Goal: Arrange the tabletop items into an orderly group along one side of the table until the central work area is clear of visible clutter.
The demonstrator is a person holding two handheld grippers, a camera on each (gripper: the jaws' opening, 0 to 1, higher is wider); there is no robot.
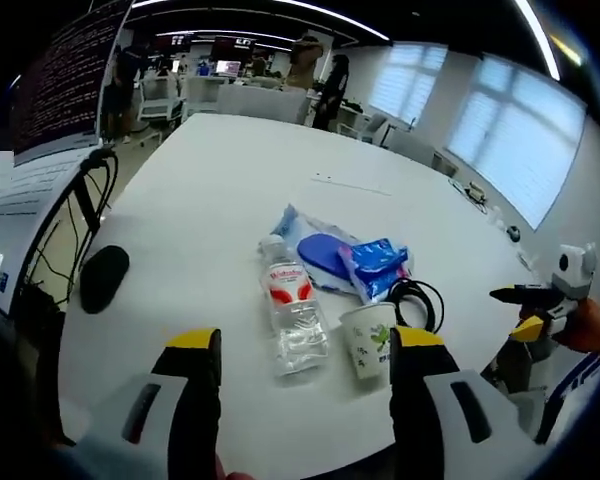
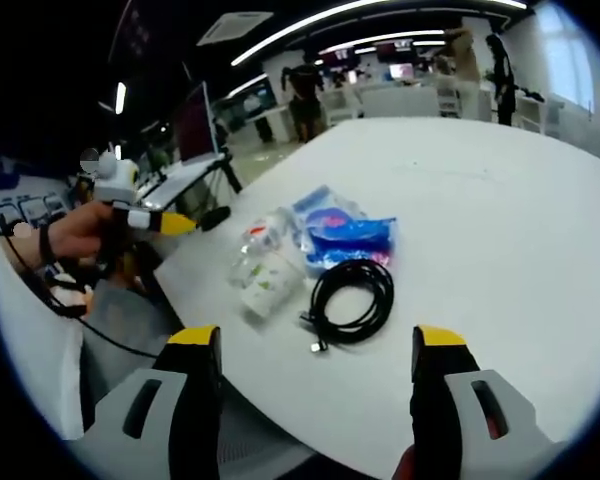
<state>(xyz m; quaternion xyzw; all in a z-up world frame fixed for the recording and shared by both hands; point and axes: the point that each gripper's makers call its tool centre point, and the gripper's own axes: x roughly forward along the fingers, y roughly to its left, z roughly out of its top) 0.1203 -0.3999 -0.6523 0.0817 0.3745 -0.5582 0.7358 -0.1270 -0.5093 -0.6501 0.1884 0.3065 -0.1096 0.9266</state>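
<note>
I hold both grippers spread and empty, the left gripper (image 1: 307, 362) facing the bottle (image 1: 291, 319) and the right gripper (image 2: 318, 362) facing the cable (image 2: 352, 297). Bottle, cup (image 1: 367, 338), blue packets (image 1: 376, 266) and cable already sit clustered near the table (image 1: 220, 190) edge. Grouping looks nearly done; next I'd tidy stragglers like the dark object (image 1: 103, 277). The cup lies tipped in the right gripper view, contents unclear; the bottle holds clear water.

1. Monitor (image 1: 65, 85) with text lines stood at the surface's far left edge.
2. People (image 1: 320, 75) stood in the background office.
3. Blinded windows (image 1: 520, 140) lined the right wall.
4. Ceiling light strips (image 2: 310, 25) glowed.
</note>
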